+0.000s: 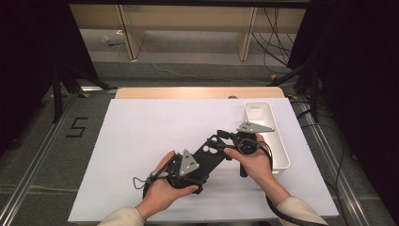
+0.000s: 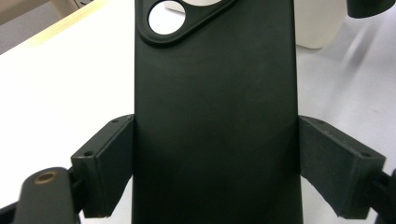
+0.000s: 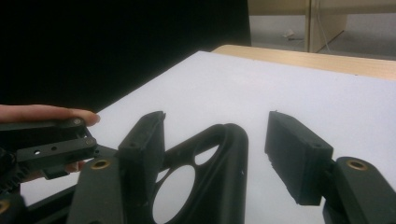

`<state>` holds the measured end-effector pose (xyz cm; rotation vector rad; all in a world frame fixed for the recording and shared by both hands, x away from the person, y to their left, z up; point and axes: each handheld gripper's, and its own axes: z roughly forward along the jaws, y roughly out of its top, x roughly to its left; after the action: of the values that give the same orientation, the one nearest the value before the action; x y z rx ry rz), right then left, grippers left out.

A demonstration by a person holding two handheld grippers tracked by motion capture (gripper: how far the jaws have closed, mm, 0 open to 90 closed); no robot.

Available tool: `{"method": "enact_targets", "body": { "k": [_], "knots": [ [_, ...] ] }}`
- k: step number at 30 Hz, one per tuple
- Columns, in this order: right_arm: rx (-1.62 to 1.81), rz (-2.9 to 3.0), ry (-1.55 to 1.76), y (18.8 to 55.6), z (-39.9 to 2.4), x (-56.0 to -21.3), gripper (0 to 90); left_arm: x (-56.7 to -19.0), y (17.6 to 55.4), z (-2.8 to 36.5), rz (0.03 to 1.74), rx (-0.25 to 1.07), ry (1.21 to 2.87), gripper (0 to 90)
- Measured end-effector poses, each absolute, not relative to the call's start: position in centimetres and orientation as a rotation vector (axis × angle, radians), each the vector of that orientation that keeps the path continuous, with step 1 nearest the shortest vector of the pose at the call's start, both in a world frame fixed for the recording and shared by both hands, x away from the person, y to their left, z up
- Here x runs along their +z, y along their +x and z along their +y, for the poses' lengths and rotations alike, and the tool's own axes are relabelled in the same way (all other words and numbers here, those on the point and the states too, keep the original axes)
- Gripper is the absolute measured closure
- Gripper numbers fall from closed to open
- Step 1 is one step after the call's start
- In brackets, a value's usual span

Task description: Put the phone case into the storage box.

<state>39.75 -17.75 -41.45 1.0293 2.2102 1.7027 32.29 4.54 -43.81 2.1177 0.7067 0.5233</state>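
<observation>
A black phone case with a camera cutout hangs level above the white table, between my two grippers. My left gripper is shut on it: in the left gripper view both pads press on the long sides of the case. My right gripper comes at the case's cutout end from the right. In the right gripper view the case lies between the jaws of the right gripper. The left jaw sits close against it, and a clear gap stays on the right jaw's side.
A white rectangular bin stands at the table's right edge, just behind my right hand. A wooden strip runs along the table's far edge. Dark stands and cables surround the table.
</observation>
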Motion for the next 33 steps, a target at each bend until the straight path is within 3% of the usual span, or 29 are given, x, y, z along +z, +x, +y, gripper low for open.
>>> {"method": "enact_targets", "body": {
  "k": [14, 27, 33],
  "knots": [
    [1.722, 2.237, 1.075, 40.0, -17.9, -41.9, 48.9, -43.8, 32.2, 4.5, 0.718, 0.502, 2.113, 15.4],
    [1.826, 2.233, 1.064, 39.9, -18.1, -41.6, 68.6, -44.1, 32.2, 4.4, 0.699, 0.517, 2.112, 14.6],
    [1.923, 2.238, 0.979, 39.0, -17.6, -39.7, 77.8, -44.0, 32.1, 4.2, 0.698, 0.551, 2.089, 13.7]
  ]
}}
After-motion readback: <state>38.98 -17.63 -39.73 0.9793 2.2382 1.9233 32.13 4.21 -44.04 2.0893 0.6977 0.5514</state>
